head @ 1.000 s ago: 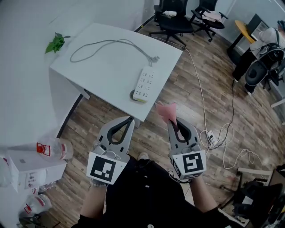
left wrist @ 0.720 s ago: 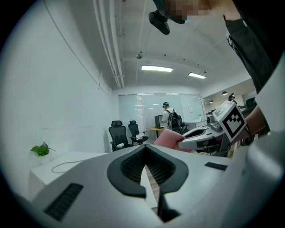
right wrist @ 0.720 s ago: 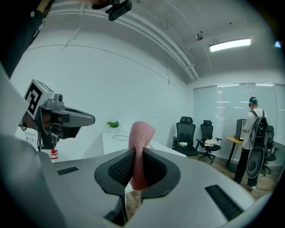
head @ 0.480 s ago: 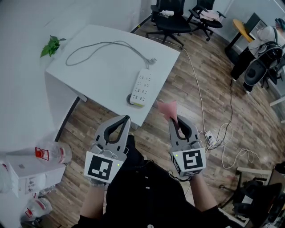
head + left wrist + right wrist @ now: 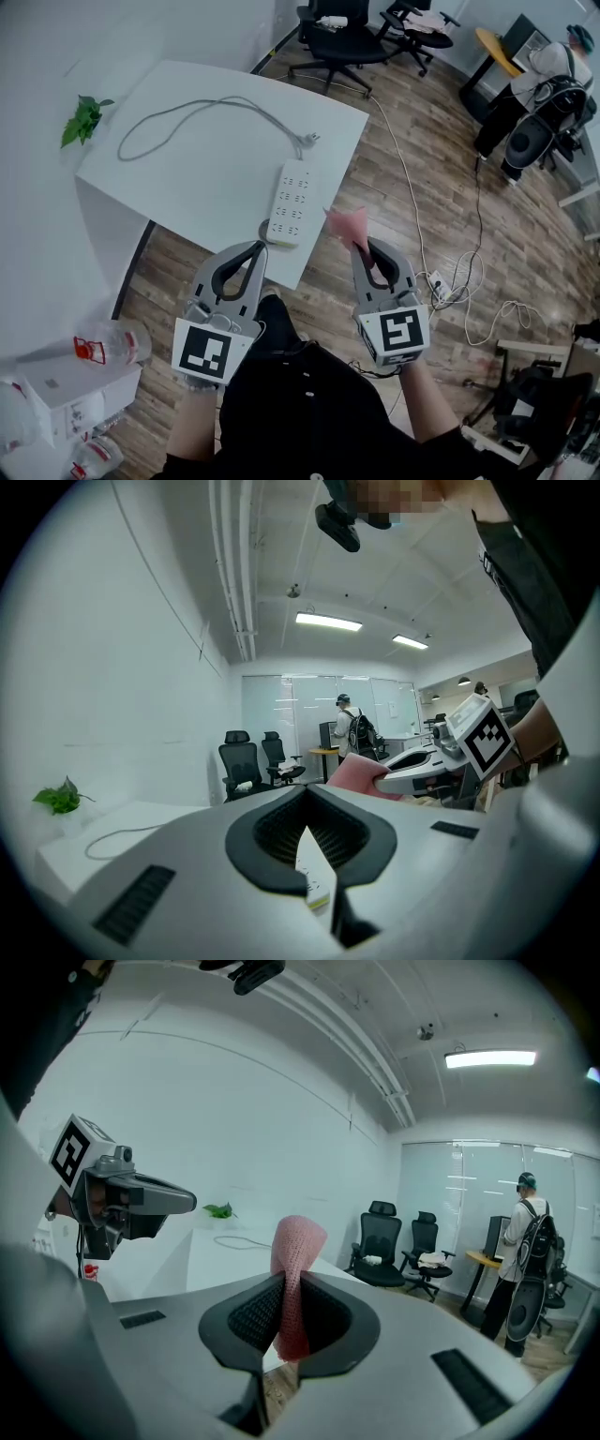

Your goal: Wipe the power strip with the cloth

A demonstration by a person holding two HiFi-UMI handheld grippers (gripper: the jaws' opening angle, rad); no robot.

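Pink cloth [image 5: 349, 228] is clamped between the closed jaws of the right gripper [image 5: 362, 247], its free end sticking out past the tips, over the wood floor [image 5: 459, 206] just off the white desk [image 5: 206, 178]. White and flat, the power strip [image 5: 292, 202] lies on that desk close to its near edge, its grey cable [image 5: 187, 112] looping away across the top toward a small green plant [image 5: 82, 117]. Left gripper [image 5: 259, 247] hovers at the desk edge near the strip, jaws brought together on nothing.
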